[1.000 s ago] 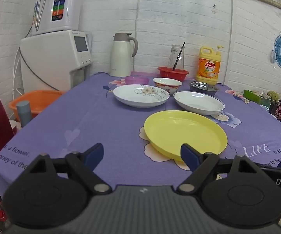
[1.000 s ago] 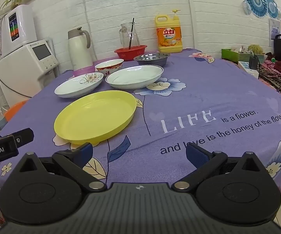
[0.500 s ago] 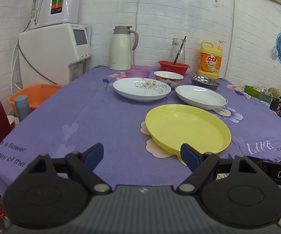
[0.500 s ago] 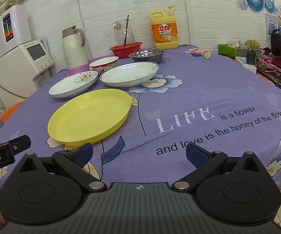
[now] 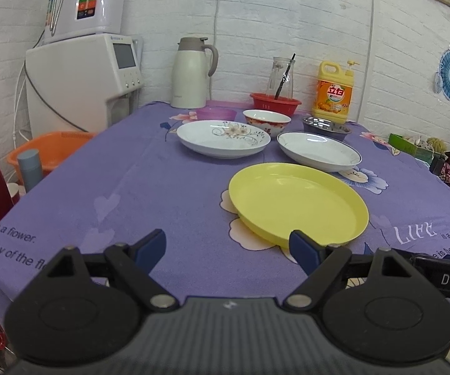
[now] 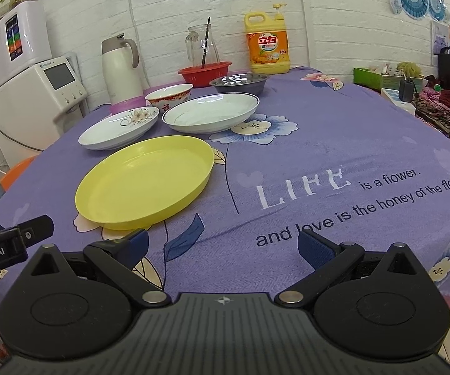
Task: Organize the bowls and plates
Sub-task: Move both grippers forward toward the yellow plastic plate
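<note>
Yellow plate [image 6: 145,181] sits centre-left of the right view, rim just ahead of the left finger of the right gripper [image 6: 223,245], nearer than the left gripper [image 5: 228,247]; both gape wide, empty.

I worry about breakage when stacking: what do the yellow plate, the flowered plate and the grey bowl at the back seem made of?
Yellow plate: likely plastic, matte, uniform colour, soft sheen.
Flowered plate: probably glazed ceramic, glossy white with a printed pattern.
Grey bowl: looks like stainless steel, mirror-like reflections.
</note>
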Demonstrator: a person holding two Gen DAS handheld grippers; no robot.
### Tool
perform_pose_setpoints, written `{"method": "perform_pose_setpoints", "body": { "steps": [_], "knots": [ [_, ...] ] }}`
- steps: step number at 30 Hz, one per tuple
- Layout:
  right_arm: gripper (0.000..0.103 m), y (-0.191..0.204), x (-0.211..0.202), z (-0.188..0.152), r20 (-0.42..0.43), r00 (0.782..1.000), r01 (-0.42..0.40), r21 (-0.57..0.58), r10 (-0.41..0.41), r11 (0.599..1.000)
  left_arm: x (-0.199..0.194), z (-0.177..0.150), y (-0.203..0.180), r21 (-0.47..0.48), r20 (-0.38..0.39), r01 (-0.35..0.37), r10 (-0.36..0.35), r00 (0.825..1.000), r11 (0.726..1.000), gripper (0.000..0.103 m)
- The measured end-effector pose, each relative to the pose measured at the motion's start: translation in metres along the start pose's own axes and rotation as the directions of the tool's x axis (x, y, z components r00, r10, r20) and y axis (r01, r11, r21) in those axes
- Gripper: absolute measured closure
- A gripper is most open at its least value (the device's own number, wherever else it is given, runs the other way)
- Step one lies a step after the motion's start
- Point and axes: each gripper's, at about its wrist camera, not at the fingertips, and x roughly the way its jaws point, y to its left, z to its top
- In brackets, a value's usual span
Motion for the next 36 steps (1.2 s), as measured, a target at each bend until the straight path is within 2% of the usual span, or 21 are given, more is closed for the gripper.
{"method": "perform_pose_setpoints", "body": {
  "steps": [14, 20, 23, 28, 33, 36],
  "knots": [
    [0.000, -0.003, 0.009, 0.001, -0.022, 1.000, -0.012, 0.017, 0.012, 1.000, 0.005, 0.002, 0.001, -0.005, -0.014, 0.000, 0.000, 1.000, 1.000, 0.018],
    [0.000, -0.006, 0.014, 0.003, -0.029, 0.999, -0.016, 0.018, 0.017, 1.000, 0.018, 0.012, 0.001, 0.015, -0.032, 0.021, -0.020, 0.999, 1.000, 0.018],
    [0.000, -0.008, 0.021, 0.008, -0.039, 0.999, -0.022, 0.016, 0.023, 1.000, 0.031, 0.022, 0.009, -0.010, -0.060, 0.073, -0.073, 0.996, 0.997, 0.018],
    [0.000, -0.011, 0.048, 0.028, -0.072, 0.997, -0.029, 0.025, 0.031, 0.999, 0.061, 0.040, 0.018, -0.070, -0.131, 0.149, -0.157, 0.979, 0.986, 0.018],
    [0.000, 0.000, 0.079, 0.050, -0.084, 0.996, -0.026, -0.028, 0.023, 0.999, 0.095, 0.051, 0.014, -0.061, -0.195, 0.127, -0.136, 0.971, 0.990, 0.018],
    [0.000, 0.007, 0.102, 0.058, -0.129, 0.991, -0.023, -0.071, 0.014, 0.997, 0.115, 0.054, 0.011, -0.035, -0.224, 0.098, -0.103, 0.969, 0.995, 0.018]
  ]
}}
